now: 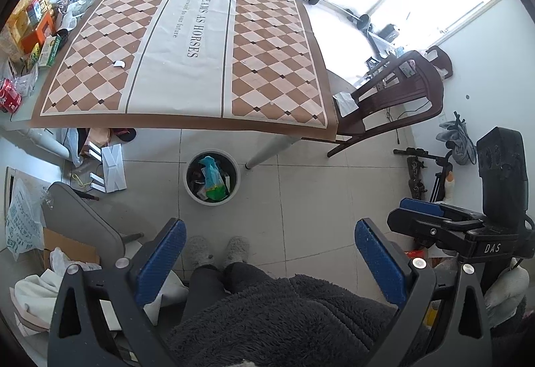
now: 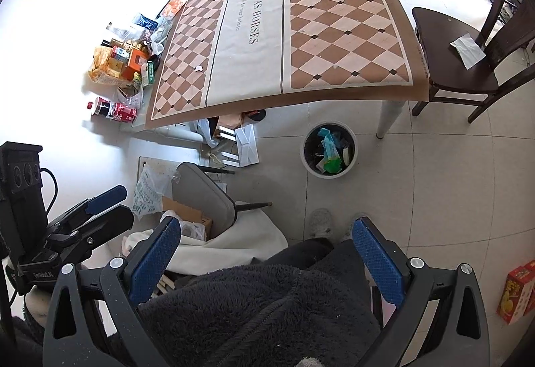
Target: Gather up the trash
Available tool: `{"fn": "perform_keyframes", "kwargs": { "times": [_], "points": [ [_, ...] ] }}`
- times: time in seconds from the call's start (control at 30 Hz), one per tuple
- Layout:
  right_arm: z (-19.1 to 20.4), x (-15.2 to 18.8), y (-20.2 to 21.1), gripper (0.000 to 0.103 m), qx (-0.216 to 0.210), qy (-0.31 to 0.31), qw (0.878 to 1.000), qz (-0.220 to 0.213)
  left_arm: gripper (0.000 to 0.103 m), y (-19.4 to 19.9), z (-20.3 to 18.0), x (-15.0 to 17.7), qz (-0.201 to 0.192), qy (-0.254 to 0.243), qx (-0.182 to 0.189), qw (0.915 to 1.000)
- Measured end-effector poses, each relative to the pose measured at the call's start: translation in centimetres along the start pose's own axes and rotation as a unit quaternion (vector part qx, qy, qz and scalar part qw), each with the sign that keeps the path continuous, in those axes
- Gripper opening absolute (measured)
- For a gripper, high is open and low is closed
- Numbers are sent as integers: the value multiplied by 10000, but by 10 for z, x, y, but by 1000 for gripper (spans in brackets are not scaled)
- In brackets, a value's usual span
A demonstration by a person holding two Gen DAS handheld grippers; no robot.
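A round white trash bin (image 1: 234,189) stands on the floor by the table's front leg, holding a green-and-teal wrapper and other packets; it also shows in the right wrist view (image 2: 352,163). A small white scrap (image 1: 118,64) lies on the checked tablecloth (image 1: 274,59), and shows in the right wrist view (image 2: 198,68) too. My left gripper (image 1: 270,253) is open and empty, held high above my lap. My right gripper (image 2: 266,248) is open and empty, beside the left one. Both are well back from the table and bin.
Boxes, packets and a cola bottle (image 2: 112,111) crowd the table's left end. A dark wooden chair (image 1: 394,99) with a white tissue on its seat stands right of the table. A grey chair (image 2: 207,196), bags and cardboard lie on the floor at left. A red box (image 2: 516,293) sits at right.
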State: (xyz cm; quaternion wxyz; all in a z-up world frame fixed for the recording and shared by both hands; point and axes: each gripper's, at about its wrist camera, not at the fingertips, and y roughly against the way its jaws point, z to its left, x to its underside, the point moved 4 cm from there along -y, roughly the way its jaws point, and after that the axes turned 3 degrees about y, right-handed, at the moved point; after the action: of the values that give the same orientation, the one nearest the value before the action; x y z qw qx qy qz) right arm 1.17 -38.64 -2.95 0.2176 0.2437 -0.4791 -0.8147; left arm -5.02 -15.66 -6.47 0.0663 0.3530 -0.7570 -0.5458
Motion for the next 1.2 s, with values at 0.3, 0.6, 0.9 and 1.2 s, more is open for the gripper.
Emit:
{"fn": "perform_keyframes", "kwargs": {
  "times": [0.3,0.6,0.9,1.2],
  "points": [
    [-1,3,2,103,-10,11,10000,-10,103,1,-8,-2,-24,-88,-104,9999],
    [-1,10,5,103,-50,33,10000,75,103,-1,-11,-1,14,-160,-134,9998],
    [-4,11,6,103,-65,19,9999,83,103,-2,-13,-1,10,-144,-140,9998],
    [-5,11,6,103,-66,36,9999,80,103,-2,-16,3,23,-212,-137,9997]
  ]
}}
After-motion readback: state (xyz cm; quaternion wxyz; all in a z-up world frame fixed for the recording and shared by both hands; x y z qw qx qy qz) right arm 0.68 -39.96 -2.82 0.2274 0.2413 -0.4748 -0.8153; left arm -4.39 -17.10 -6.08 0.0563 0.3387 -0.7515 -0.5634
